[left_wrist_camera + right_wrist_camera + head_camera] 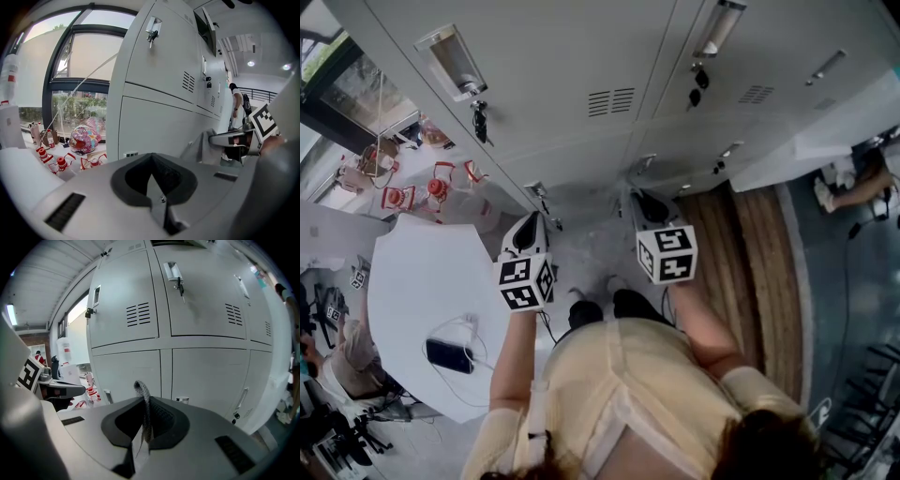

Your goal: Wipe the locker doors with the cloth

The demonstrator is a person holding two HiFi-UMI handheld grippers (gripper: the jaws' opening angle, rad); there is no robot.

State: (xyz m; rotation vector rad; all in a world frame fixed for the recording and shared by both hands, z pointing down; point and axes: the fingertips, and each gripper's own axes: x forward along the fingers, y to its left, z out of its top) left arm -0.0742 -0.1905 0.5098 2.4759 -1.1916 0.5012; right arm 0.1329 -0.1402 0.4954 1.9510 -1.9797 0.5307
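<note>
Right now the person stands facing the grey locker doors [581,84], a gripper in each hand held level in front of the chest. The right gripper [140,427] has its jaws clamped on the cloth [143,404]. In the right gripper view the cloth is a thin grey mesh strip that rises out of the seam between the jaws at lower centre. Its long axis runs straight up the frame and its tip curls a little toward the upper left, pointing at the lower locker panels. In the left gripper view the cloth [208,145] shows at right of centre as a grey fold bunched at the nose of the right gripper, near a lower door; I cannot tell whether it touches. The left gripper [157,187] has its jaws pressed together with nothing between them. Keys [478,117] hang from a lock at the upper left of the head view. A white table [422,281] at the left carries a phone [450,356].
</note>
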